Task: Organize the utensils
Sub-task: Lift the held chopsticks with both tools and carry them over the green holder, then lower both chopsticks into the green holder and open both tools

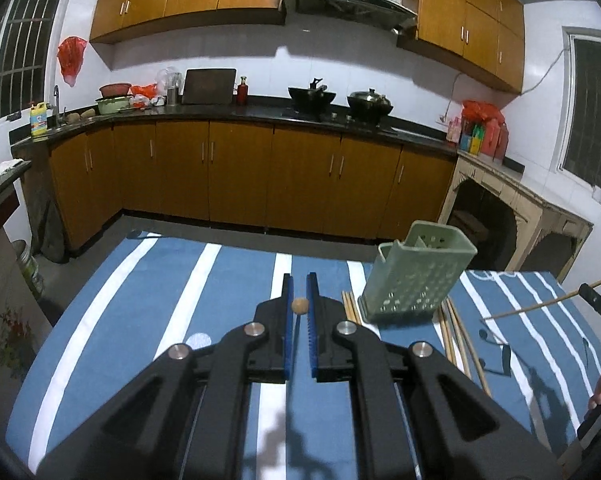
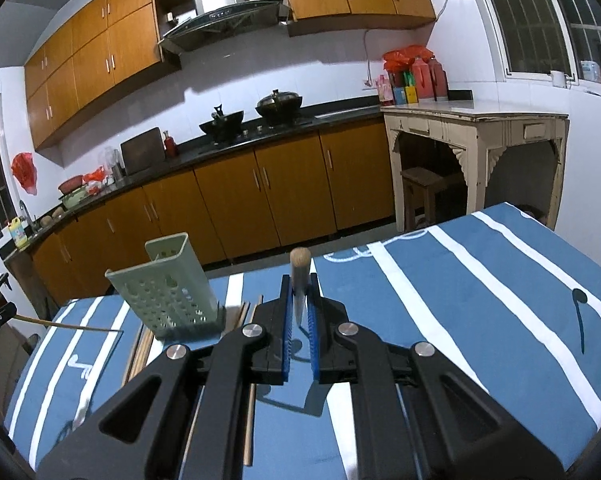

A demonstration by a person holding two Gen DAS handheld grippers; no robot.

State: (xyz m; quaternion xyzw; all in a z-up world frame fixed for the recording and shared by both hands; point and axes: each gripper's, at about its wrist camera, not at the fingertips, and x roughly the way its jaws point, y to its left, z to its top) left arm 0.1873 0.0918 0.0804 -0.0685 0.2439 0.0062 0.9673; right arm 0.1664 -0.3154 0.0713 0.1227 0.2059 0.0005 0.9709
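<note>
Green and perforated, the plastic utensil holder (image 1: pixel 414 276) is standing on the blue cloth with white stripes (image 1: pixel 160 288) that is covering the table, leaning a little to one side. Several wooden chopsticks (image 1: pixel 458 340) are lying flat on the cloth under and beside its base, some to its left and some to its right.

The left gripper (image 1: pixel 299 292) is hovering above the cloth, to the left of the holder, and its blue pads are clenching 1 chopstick (image 1: pixel 300 305), seen end-on as a small round wooden tip between them. In the right wrist view this same stick is appearing as a thin rod reaching in from the left edge, clear of the table.

The right gripper (image 2: pixel 299 292) is also clamped tight, grasping a utensil with a rounded wooden handle (image 2: pixel 300 258) that is pointing up and away beyond the fingertips; a pale metal part is showing between the pads, but I cannot tell which utensil it is. It is hanging to the right of the holder, above the cloth.
</note>
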